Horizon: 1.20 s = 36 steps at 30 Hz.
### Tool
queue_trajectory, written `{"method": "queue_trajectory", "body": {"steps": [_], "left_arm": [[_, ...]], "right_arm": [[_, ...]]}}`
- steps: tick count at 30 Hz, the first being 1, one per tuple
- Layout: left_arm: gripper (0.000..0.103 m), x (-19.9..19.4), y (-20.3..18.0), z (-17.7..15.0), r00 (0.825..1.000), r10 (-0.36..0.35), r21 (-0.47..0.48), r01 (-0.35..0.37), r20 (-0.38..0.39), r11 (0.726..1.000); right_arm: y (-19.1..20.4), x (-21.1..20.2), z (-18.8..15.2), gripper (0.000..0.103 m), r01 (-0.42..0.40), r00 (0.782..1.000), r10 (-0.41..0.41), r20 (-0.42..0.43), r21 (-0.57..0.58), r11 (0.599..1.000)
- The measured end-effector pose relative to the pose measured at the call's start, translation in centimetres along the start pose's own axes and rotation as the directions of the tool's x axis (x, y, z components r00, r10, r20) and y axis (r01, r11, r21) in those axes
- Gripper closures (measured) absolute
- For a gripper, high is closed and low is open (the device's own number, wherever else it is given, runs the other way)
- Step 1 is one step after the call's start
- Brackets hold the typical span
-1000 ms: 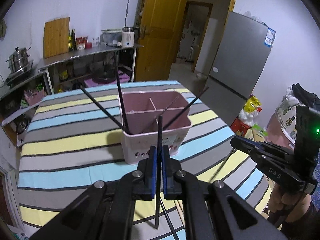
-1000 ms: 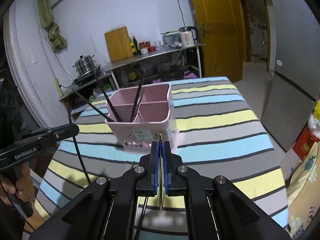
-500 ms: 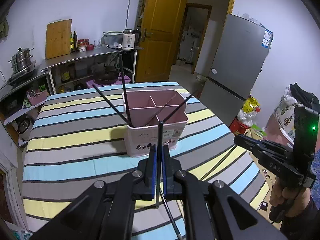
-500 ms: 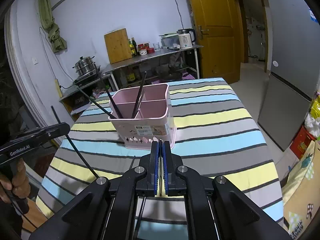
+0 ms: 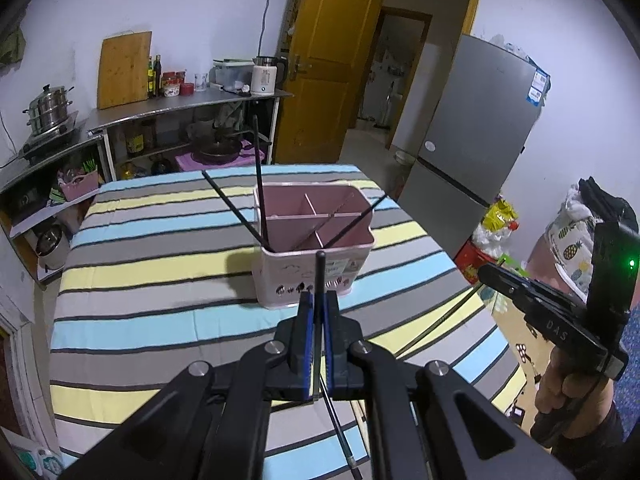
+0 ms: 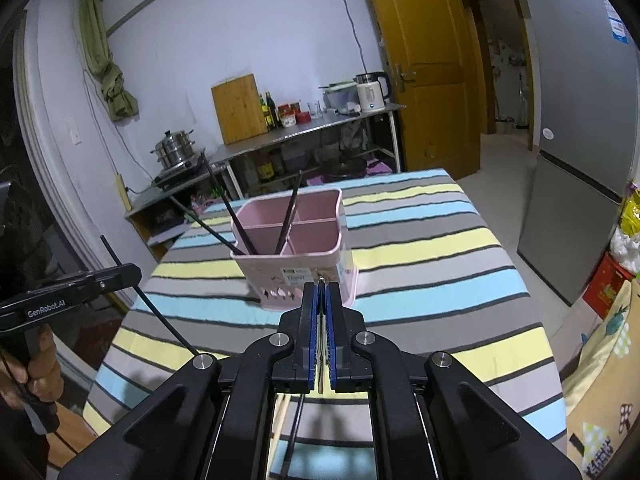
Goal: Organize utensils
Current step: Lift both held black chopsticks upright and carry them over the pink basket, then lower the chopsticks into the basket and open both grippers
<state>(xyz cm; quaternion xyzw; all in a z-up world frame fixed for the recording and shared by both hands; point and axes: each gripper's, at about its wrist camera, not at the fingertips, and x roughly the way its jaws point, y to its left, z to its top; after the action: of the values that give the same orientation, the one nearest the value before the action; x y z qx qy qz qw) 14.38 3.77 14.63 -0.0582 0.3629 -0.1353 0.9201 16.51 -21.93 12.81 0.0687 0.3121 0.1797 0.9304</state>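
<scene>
A pink divided organizer (image 5: 316, 268) (image 6: 296, 264) stands mid-table with black chopsticks (image 5: 258, 176) (image 6: 290, 212) leaning out of it. My left gripper (image 5: 319, 300) is shut on a black chopstick (image 5: 320, 272) that stands upright between its pads, just short of the organizer's near wall. The right wrist view shows that left gripper (image 6: 120, 276) at the left, with its chopstick (image 6: 160, 316) slanting across it. My right gripper (image 6: 321, 290) is shut on a thin stick (image 6: 321, 280); only the tip shows past the pads. It appears as right gripper (image 5: 492, 274) in the left wrist view.
The table (image 5: 160, 264) wears a striped cloth. A loose black chopstick (image 5: 340, 428) lies near its front edge under my left gripper. A metal shelf with pots (image 6: 304, 132), a yellow door (image 5: 324, 60) and a grey fridge (image 5: 472, 128) stand beyond.
Both grippers have drawn back and slightly up from the organizer, which now looks smaller and farther off. Each still holds its stick.
</scene>
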Motion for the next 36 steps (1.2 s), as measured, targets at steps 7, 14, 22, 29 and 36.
{"method": "queue_trajectory", "body": {"steps": [7,14,22,29,36], "left_arm": [[0.098,-0.8,0.5,1.8,0.999,-0.01,-0.033,0.012,0.045,0.999],[0.098,-1.0,0.9,4.7,0.996,-0.017,-0.07,0.024,0.086,0.997],[0.098,-1.8,1.2,8.7,0.987,-0.034,-0.098,0.05,0.156,0.994],[0.098,-1.4,2.1,11.0,0.982,-0.036,-0.124,0.059,0.186,0.99],[0.098,-0.2,2.8,12.5,0.982,-0.021,-0.12,0.044,0.188,0.992]], "right_arm": [[0.1,-0.2,1.1,0.099,-0.036,0.999,0.036,0.033,0.025,0.999],[1.2,0.1,2.8,0.099,-0.077,0.995,0.076,0.061,0.021,0.997],[2.2,0.7,5.2,0.099,-0.129,0.987,0.125,0.106,0.036,0.991],[3.4,2.4,7.3,0.099,-0.15,0.981,0.145,0.132,0.03,0.988],[3.7,4.2,8.4,0.099,-0.159,0.977,0.15,0.151,0.045,0.986]]}}
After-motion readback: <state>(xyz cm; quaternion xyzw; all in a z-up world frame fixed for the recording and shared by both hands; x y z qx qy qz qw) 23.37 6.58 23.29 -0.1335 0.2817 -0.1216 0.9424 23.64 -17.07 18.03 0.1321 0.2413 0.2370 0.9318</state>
